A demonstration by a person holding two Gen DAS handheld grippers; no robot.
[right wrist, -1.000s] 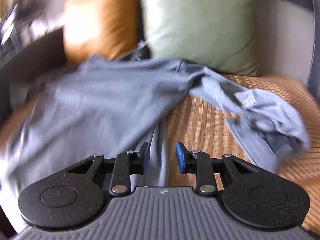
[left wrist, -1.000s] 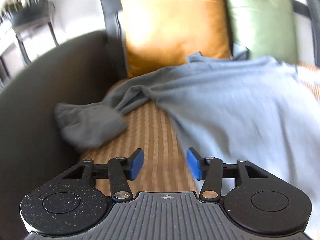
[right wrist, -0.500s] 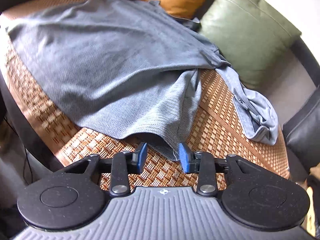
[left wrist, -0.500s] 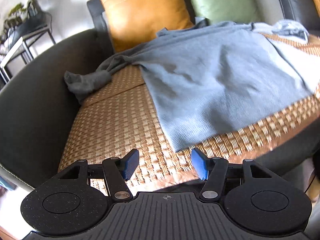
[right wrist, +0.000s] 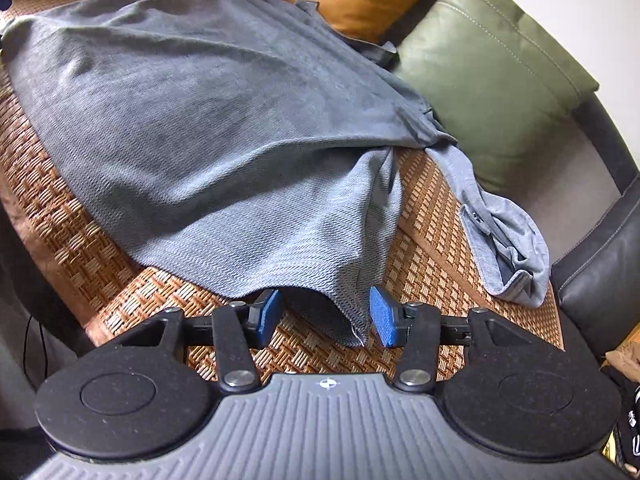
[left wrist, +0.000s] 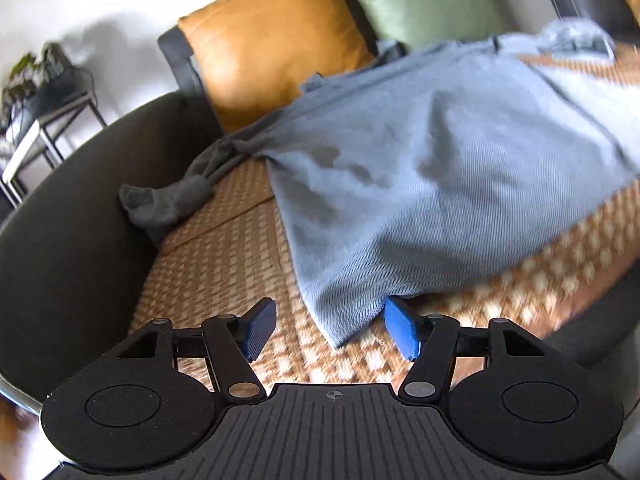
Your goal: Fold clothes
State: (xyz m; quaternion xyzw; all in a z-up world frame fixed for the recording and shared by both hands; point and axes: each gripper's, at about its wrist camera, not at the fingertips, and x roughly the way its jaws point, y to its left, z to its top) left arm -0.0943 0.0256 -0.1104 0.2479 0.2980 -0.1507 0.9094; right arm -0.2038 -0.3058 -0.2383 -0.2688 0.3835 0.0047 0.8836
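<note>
Left claw (left wrist: 330, 332) stands wide, nothing pinched; a hem corner of the grey shirt (left wrist: 432, 176) hangs down between its blue pads, the right pad (left wrist: 402, 332) tucked just under the cloth edge. Right claw (right wrist: 322, 318) is opening, and the shirt's (right wrist: 208, 128) other hem corner droops between its pads with neither pad pressing on it. The shirt lies spread across the woven mat (right wrist: 424, 264) on the sofa, one sleeve (left wrist: 168, 200) trailing off its left side toward the dark armrest (left wrist: 76, 220), the other sleeve (right wrist: 504, 248) bunched at its right side. Behind the shirt lean an orange cushion (left wrist: 276, 40) and a green cushion (right wrist: 488, 80).
</note>
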